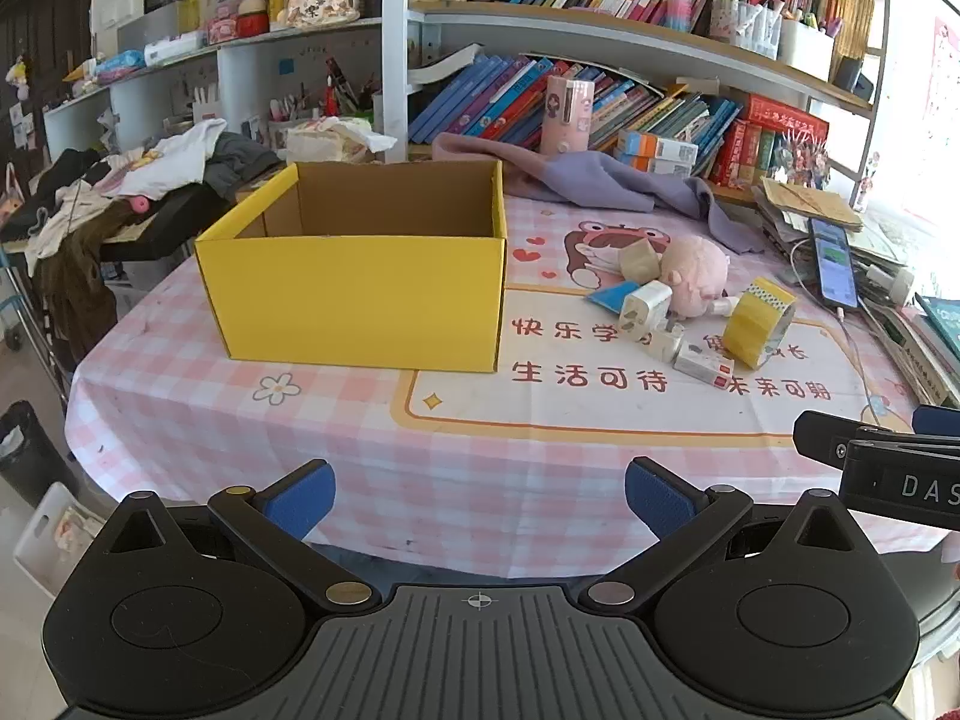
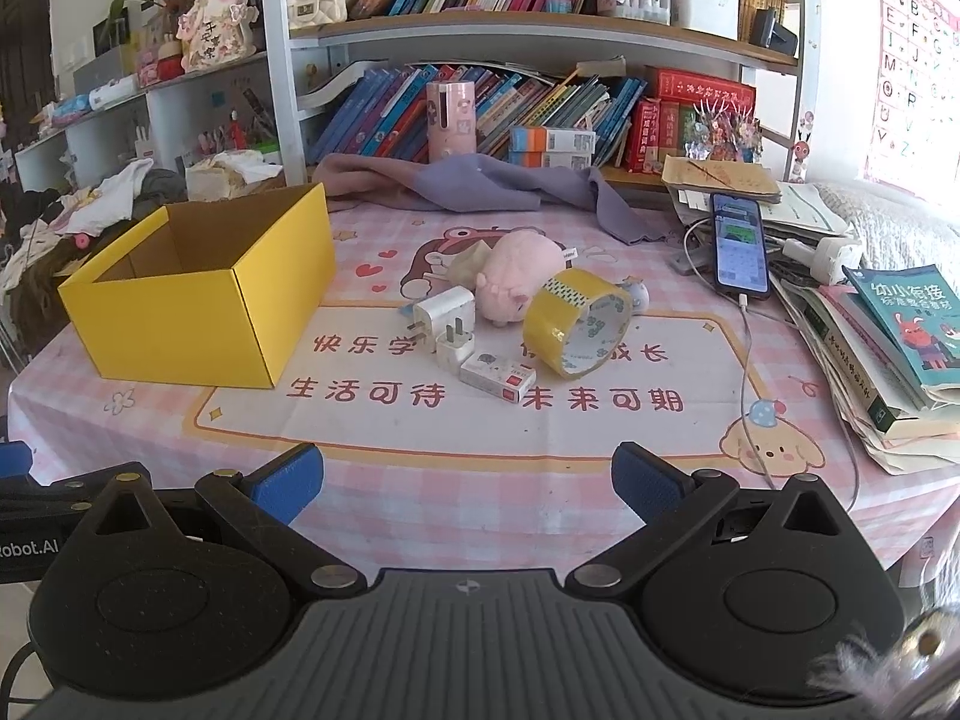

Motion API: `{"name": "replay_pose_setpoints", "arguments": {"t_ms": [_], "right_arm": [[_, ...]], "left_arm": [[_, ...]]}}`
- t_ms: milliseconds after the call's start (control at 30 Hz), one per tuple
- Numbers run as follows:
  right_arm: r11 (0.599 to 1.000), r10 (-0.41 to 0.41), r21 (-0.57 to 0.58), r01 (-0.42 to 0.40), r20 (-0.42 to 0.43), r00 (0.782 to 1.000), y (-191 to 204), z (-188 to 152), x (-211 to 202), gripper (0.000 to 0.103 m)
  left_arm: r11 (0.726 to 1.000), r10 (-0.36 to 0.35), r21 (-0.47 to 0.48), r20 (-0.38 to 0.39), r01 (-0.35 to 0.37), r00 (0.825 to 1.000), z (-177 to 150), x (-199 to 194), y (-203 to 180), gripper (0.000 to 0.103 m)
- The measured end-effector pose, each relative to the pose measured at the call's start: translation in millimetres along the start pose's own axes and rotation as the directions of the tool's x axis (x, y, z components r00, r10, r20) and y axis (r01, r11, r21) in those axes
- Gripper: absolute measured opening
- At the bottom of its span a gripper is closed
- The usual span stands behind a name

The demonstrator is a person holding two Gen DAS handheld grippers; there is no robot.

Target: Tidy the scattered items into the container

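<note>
Nearest the lens, the left gripper (image 1: 480, 498) and the right gripper (image 2: 468, 483) both stand spread wide with nothing between the pads, low over the near edge of the table (image 2: 420, 480).

Step in hand, as judged: the start of the task. The yellow box (image 2: 180, 324) appears empty and nothing is lifted.

Count, largest first:
- one yellow box, open-topped, at the left of the table;
- one pink plush toy (image 2: 519, 282);
- one roll of yellow tape (image 2: 576, 324), on edge;
- two white plug adapters (image 2: 444, 309), touching each other;
- one small white carton (image 2: 497, 377).

All lie clustered to the right of the box, well clear of both grippers.

The next move calls for reaching forward to one item, likely with the right gripper, and closing on it.
</note>
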State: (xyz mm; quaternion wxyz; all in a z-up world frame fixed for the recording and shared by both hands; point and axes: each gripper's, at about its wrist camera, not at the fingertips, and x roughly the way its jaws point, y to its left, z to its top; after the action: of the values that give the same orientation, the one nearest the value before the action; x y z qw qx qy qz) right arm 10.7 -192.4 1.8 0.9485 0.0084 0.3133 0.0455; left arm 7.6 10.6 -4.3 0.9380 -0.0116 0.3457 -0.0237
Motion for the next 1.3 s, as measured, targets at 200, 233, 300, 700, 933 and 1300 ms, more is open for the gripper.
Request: {"name": "replay_pose_setpoints", "arguments": {"t_ms": [200, 233, 300, 700, 933, 1300], "right_arm": [[1.0, -0.002, -0.008, 0.002, 0.01, 1.0, 1.0, -1.9, -5.5, 0.103], [1.0, -0.001, -0.008, 0.001, 0.011, 1.0, 0.9, -1.9, -6.5, 0.103], [1.0, 0.001, -0.01, -0.001, 0.011, 1.0, 1.6, -2.6, -6.7, 0.103], [1.0, 0.012, -0.022, -0.012, 0.005, 1.0, 4.8, -1.9, -3.5, 0.103], [1.0, 0.019, -0.019, -0.019, 0.003, 1.0, 5.5, -1.4, -2.3, 0.103], [1.0, 0.018, -0.017, -0.017, 0.002, 1.0, 6.4, -0.4, -0.7, 0.103]], "left_arm": [[1.0, 0.001, 0.003, 0.002, -0.001, 1.0, 0.0, -2.1, -0.3, 0.103], [1.0, 0.002, 0.005, 0.003, -0.002, 1.0, -0.3, -2.8, -0.7, 0.103], [1.0, 0.003, 0.008, 0.005, -0.003, 1.0, -1.1, -4.1, -0.9, 0.103], [1.0, 0.015, -0.002, -0.006, -0.015, 1.0, -1.4, -3.7, 2.2, 0.103], [1.0, -0.015, -0.008, -0.017, 0.015, 1.0, -0.8, 0.1, 2.9, 0.103], [0.997, -0.057, -0.044, -0.004, 0.057, 0.998, 1.8, 1.7, 7.1, 0.103]]}}
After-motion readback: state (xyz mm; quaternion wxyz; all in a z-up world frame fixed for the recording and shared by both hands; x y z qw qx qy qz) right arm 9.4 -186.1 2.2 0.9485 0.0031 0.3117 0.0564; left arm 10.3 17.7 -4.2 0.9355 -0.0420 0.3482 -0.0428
